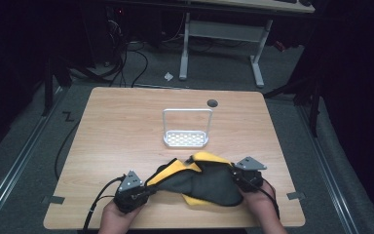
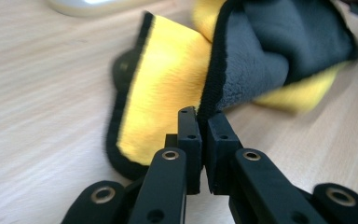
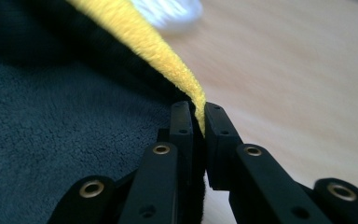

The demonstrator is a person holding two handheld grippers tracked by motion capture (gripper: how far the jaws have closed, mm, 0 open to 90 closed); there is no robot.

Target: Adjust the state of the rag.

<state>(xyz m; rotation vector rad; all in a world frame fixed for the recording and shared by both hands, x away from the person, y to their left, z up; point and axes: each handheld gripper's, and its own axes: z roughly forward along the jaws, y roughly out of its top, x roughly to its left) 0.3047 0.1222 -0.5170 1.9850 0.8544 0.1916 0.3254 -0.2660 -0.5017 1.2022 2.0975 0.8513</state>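
High view: both tongs, left tongs point(image 1: 148, 191) and right tongs point(image 1: 234, 176), clamp the cloth's point(image 1: 209, 183) edges.

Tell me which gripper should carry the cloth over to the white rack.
Probably right. Both grip the cloth: the left gripper on its black edge, the right gripper on a yellow edge. In the high view the right one lies nearer the rack.

surface: wooden table point(image 1: 117, 126) | on it: white rack point(image 1: 186, 138); yellow-grey cloth point(image 1: 209, 183)
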